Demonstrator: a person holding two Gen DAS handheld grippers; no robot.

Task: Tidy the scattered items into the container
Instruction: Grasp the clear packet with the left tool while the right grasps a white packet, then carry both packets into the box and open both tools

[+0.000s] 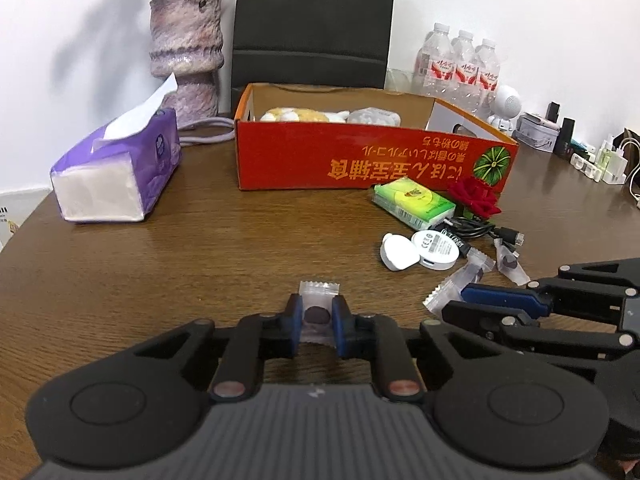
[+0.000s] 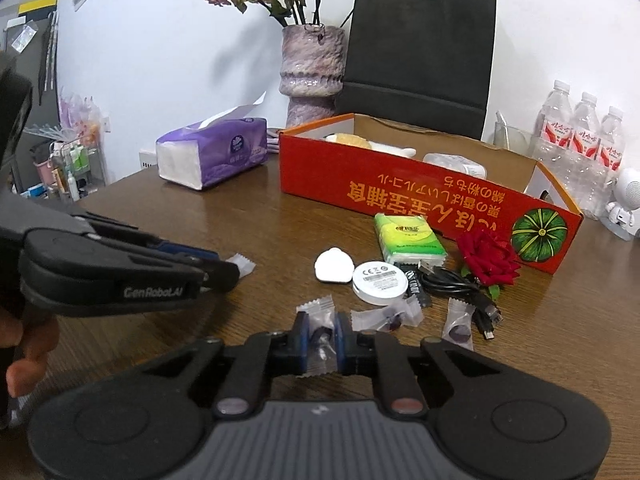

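Note:
The open red cardboard box (image 1: 360, 160) (image 2: 400, 188) stands at the back of the wooden table, with soft items inside. My left gripper (image 1: 317, 306) is shut on a clear-wrapped dark candy (image 1: 318, 314), low over the table. My right gripper (image 2: 320, 322) is shut on another wrapped candy (image 2: 320, 334). Scattered before the box are a green tissue pack (image 2: 408, 238), a red rose (image 2: 488, 260), a white round device (image 2: 380, 282), a white plug (image 2: 334, 266), a black cable (image 2: 460, 286) and two more wrapped candies (image 2: 390, 318) (image 2: 458, 326).
A purple tissue pack (image 1: 116, 176) lies at the left. A purple vase (image 1: 186, 56) and a black paper bag (image 1: 312, 20) stand behind the box. Water bottles (image 1: 460, 68) and small clutter sit at the back right.

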